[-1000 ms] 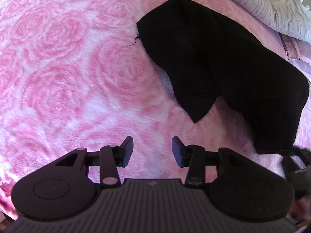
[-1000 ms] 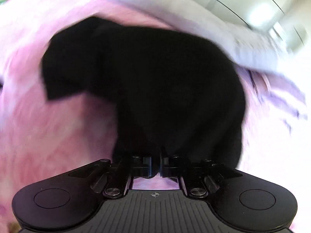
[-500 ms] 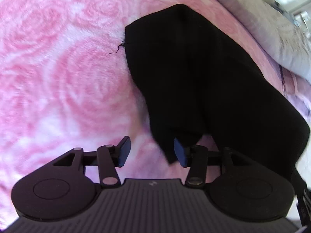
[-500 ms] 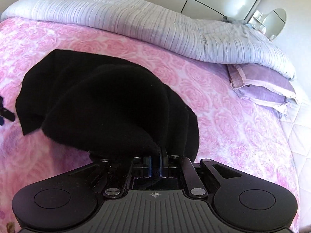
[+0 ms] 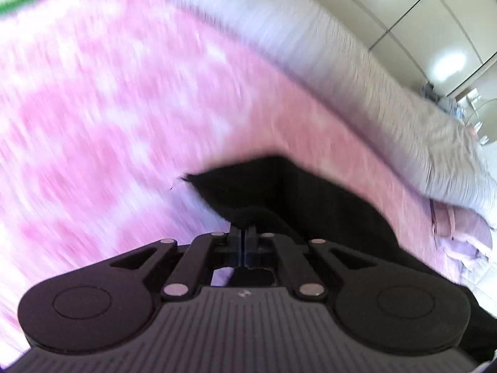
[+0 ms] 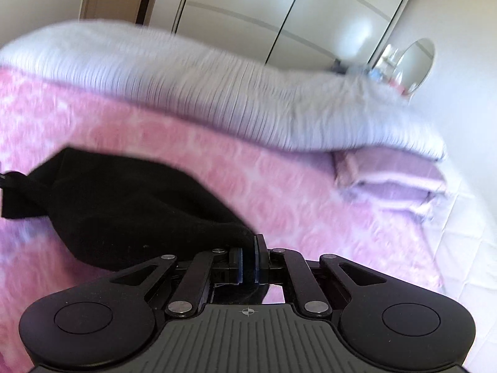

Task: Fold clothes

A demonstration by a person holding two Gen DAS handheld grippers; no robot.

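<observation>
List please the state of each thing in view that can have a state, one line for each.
Left claw: shut on the black garment.
Right claw: shut on the black garment.
Black garment: bunched, held at two edges, partly lifted off the pink bedspread.
Grey blanket: heaped along the bed's far side.

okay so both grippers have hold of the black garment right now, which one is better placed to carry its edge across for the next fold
Probably the right gripper. It is shut on the black garment with most of the cloth hanging to its left. The left gripper, also shut on the garment, can anchor.
</observation>
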